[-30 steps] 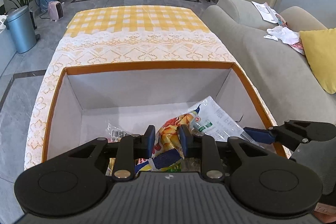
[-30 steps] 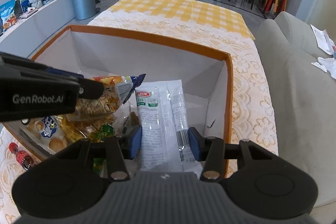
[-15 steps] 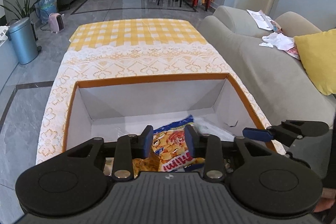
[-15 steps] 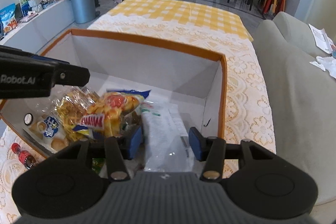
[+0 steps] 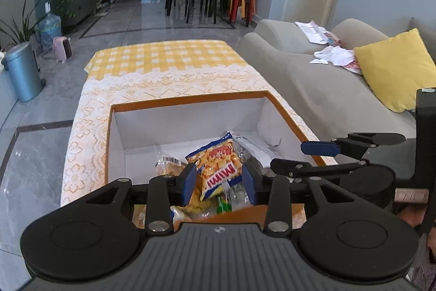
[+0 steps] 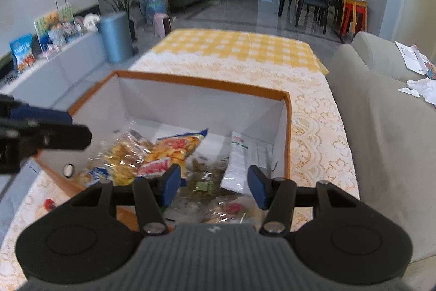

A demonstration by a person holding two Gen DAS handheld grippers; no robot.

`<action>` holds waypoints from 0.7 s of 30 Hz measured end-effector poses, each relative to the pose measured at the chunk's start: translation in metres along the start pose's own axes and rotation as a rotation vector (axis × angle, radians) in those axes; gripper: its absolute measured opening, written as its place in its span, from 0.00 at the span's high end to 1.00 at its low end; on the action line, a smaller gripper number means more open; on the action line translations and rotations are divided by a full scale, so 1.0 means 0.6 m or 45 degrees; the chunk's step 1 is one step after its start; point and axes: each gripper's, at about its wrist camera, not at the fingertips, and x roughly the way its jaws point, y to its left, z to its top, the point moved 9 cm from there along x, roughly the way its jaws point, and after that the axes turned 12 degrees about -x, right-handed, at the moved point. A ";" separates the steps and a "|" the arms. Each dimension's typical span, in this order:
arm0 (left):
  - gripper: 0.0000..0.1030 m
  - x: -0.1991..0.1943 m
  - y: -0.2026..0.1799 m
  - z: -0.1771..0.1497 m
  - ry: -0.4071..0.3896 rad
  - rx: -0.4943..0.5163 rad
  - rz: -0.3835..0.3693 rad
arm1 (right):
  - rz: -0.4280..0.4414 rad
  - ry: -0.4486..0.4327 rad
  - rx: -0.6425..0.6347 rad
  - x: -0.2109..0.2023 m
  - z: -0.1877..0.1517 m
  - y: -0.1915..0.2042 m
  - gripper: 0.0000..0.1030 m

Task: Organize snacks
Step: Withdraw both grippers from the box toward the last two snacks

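An orange-rimmed box [image 5: 188,99] with white walls stands on the lace-covered table [image 5: 169,83]. In it lie an orange and blue snack bag [image 5: 218,165], a white packet [image 6: 239,162] by the right wall, and several clear-wrapped snacks [image 6: 122,157]. My left gripper [image 5: 218,180] hovers above the box's near edge; its jaws are opening and nothing is between them, since the orange bag [image 6: 171,150] rests on the pile below. My right gripper [image 6: 214,184] is open over the near right part of the box, clear of the white packet.
A grey sofa [image 5: 327,89] with a yellow cushion [image 5: 395,70] runs along the table's right side. A blue bin [image 5: 23,72] stands on the floor at left. A small red bottle [image 6: 49,203] lies on the cloth left of the box. More snack packs [image 6: 24,53] sit on a low ledge.
The left gripper let go of the orange bag and the right gripper let go of the white packet; both now lie in the box. Both grippers drew back and rose.
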 end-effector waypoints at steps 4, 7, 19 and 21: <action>0.51 -0.034 0.002 -0.018 -0.030 0.028 -0.041 | 0.024 -0.098 0.006 -0.045 -0.003 0.016 0.48; 0.51 -0.047 0.008 -0.038 -0.026 0.065 -0.043 | 0.039 -0.170 0.028 -0.077 -0.012 0.027 0.48; 0.50 -0.009 0.075 -0.131 0.041 0.201 0.127 | 0.107 -0.208 0.177 -0.089 -0.135 0.089 0.46; 0.50 0.010 0.084 -0.147 0.072 0.264 0.130 | 0.126 -0.175 0.199 -0.074 -0.151 0.097 0.46</action>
